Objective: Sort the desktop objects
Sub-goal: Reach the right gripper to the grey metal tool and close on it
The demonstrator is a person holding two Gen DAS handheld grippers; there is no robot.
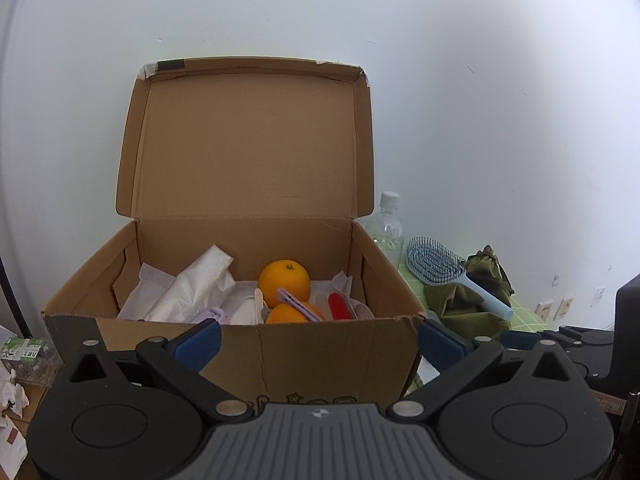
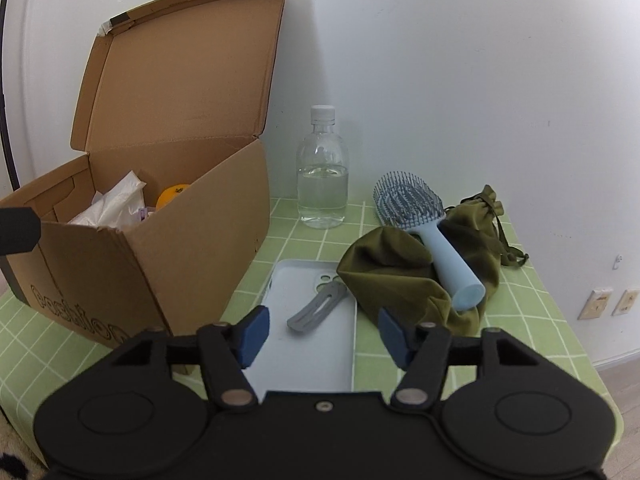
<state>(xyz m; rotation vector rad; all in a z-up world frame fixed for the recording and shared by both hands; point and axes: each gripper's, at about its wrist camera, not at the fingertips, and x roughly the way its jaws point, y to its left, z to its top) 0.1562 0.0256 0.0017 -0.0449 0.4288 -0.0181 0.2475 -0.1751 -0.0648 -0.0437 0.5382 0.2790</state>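
Though between parted fingers [image 2: 254, 336], hair clip [image 2: 316, 312] untouched.

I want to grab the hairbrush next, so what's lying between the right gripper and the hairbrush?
In the right wrist view, a grey hair clip on a pale phone case and the olive drawstring bag lie between the open right gripper and the hairbrush.

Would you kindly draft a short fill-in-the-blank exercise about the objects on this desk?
1. The blue hairbrush lies on the olive ____ bag.
2. The grey hair clip rests on the pale phone ____.
3. Two ____ sit inside the cardboard box.
4. The water bottle wears a ____ cap.

Missing words: drawstring; case; oranges; white
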